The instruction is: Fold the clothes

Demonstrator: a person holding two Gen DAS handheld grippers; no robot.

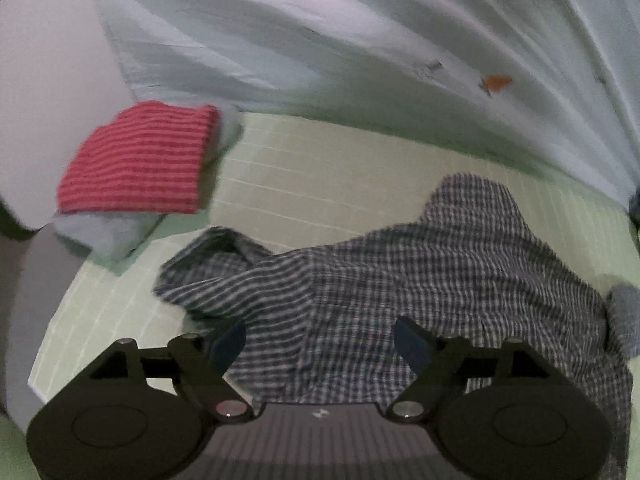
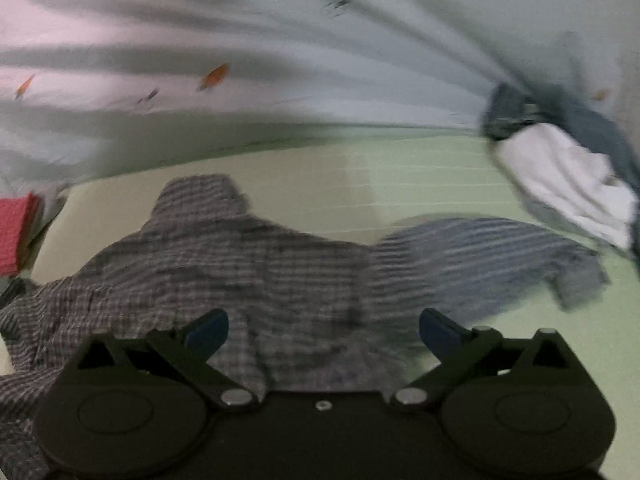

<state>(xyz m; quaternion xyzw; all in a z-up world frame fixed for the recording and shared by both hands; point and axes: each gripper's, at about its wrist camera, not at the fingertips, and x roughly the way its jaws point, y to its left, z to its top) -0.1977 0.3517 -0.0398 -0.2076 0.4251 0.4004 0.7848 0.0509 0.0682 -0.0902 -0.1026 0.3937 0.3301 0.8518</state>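
A dark checked shirt (image 1: 420,276) lies crumpled on the pale green gridded mat (image 1: 320,176). My left gripper (image 1: 320,340) hovers just over the shirt's near part, its blue pads wide apart, open, with cloth below them but not pinched. In the right wrist view the same checked shirt (image 2: 224,252) spreads across the mat (image 2: 420,168), one sleeve (image 2: 492,256) reaching right. My right gripper (image 2: 324,330) is open wide above the shirt's near edge, nothing clamped between its pads.
A folded red striped garment (image 1: 136,160) rests on a folded light blue one (image 1: 104,232) at the mat's left, seen also as a red patch (image 2: 16,232). A pile of white and blue clothes (image 2: 560,168) sits at the right. A pale wrinkled sheet (image 1: 320,40) lies behind.
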